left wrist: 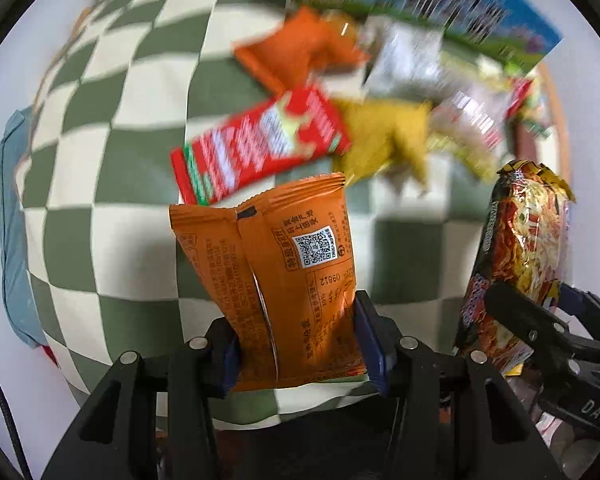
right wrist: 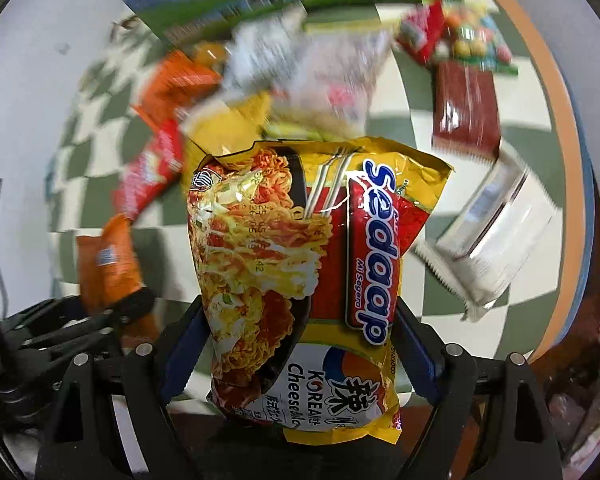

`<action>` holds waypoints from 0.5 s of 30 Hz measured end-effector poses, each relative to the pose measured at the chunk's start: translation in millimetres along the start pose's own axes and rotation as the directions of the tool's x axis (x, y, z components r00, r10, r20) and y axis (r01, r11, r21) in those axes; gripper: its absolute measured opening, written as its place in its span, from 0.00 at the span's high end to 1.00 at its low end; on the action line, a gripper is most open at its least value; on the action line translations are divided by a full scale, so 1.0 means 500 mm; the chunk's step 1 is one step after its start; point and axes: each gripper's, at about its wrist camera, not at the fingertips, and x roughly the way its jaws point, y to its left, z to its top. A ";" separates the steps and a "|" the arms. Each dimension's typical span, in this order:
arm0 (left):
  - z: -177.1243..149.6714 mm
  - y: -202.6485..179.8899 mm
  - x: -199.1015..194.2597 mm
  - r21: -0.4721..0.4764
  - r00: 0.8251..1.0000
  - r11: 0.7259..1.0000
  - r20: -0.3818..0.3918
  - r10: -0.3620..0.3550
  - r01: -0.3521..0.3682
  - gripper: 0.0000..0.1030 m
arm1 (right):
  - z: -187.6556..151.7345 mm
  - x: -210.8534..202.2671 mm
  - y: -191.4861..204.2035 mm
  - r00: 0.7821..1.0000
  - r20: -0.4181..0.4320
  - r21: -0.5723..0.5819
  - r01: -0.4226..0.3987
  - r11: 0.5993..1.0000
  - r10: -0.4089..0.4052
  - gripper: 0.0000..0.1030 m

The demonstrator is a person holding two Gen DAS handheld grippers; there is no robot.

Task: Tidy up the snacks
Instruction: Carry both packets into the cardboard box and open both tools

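Observation:
My left gripper (left wrist: 300, 344) is shut on an orange snack packet (left wrist: 276, 272) and holds it upright above the checkered cloth (left wrist: 112, 184). My right gripper (right wrist: 300, 356) is shut on a yellow Sedaap noodle packet (right wrist: 300, 280), also lifted. In the left wrist view the noodle packet (left wrist: 520, 248) and right gripper (left wrist: 540, 320) show at the right. In the right wrist view the orange packet (right wrist: 108, 264) and left gripper (right wrist: 112, 312) show at the left. A blurred pile of snacks lies beyond: a red packet (left wrist: 260, 144), a yellow packet (left wrist: 388, 136), an orange packet (left wrist: 300, 48).
A blue and green box (left wrist: 440, 4) stands behind the pile. A silver-white packet (right wrist: 496, 236), a dark red packet (right wrist: 466, 112) and a colourful candy bag (right wrist: 472, 40) lie on the cloth at the right. The round table's wooden rim (right wrist: 556, 128) curves along the right.

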 end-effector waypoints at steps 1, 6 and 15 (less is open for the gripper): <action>0.012 -0.010 -0.021 -0.005 1.000 1.000 0.017 -0.013 0.013 0.55 | 0.010 -0.030 0.004 1.000 0.011 -0.013 -0.018 1.000 0.018 0.14; 0.153 -0.052 -0.148 0.006 0.987 0.996 0.135 -0.089 0.089 0.55 | 0.113 -0.214 0.030 0.991 0.108 -0.077 -0.075 0.994 0.083 0.14; 0.519 -0.089 -0.278 0.044 0.964 0.994 0.246 -0.105 0.097 0.55 | 0.474 -0.313 0.027 0.959 0.268 -0.126 -0.062 0.990 0.095 0.14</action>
